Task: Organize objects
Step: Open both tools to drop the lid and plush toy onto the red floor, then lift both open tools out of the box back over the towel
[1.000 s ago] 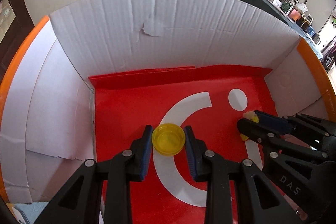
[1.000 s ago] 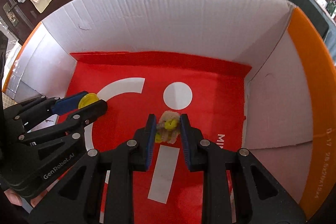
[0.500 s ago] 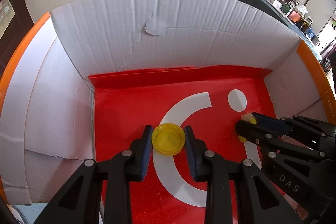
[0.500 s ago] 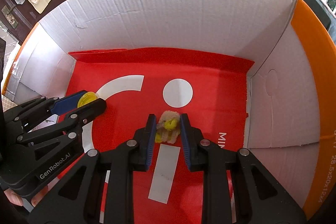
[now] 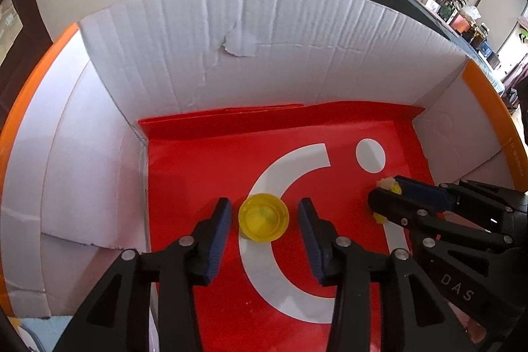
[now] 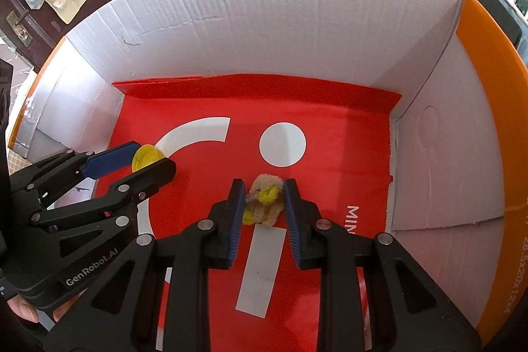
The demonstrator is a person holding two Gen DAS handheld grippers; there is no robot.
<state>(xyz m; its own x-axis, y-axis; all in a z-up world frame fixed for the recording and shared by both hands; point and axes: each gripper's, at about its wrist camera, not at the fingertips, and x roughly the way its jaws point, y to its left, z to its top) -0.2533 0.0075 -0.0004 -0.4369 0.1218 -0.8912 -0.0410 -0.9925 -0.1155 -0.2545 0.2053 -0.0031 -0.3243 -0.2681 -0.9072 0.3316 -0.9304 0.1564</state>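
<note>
Left hand-held gripper (image 5: 264, 218): jaws have just been opening and stand clear of the yellow cap (image 5: 263, 217), which lies between them on the red floor of the box (image 5: 297, 48). Right hand-held gripper (image 6: 264, 203): narrow, clamped on a fuzzy toy (image 6: 265, 198) near the white dot (image 6: 282, 143).

— Any lettering on my tongs?
— "GenRobot.AI" on my left gripper (image 6: 150, 159); "DAS" on my right gripper (image 5: 387, 202)
— And the cardboard box (image 6: 297, 22)?
— Red liner (image 6: 330, 127) shows "MIN", the rest cut off behind my finger. Orange flap (image 6: 488, 94) carries "28.5x20x12x4", read sideways, last digits uncertain. In the left view the flap print is too small to read
</note>
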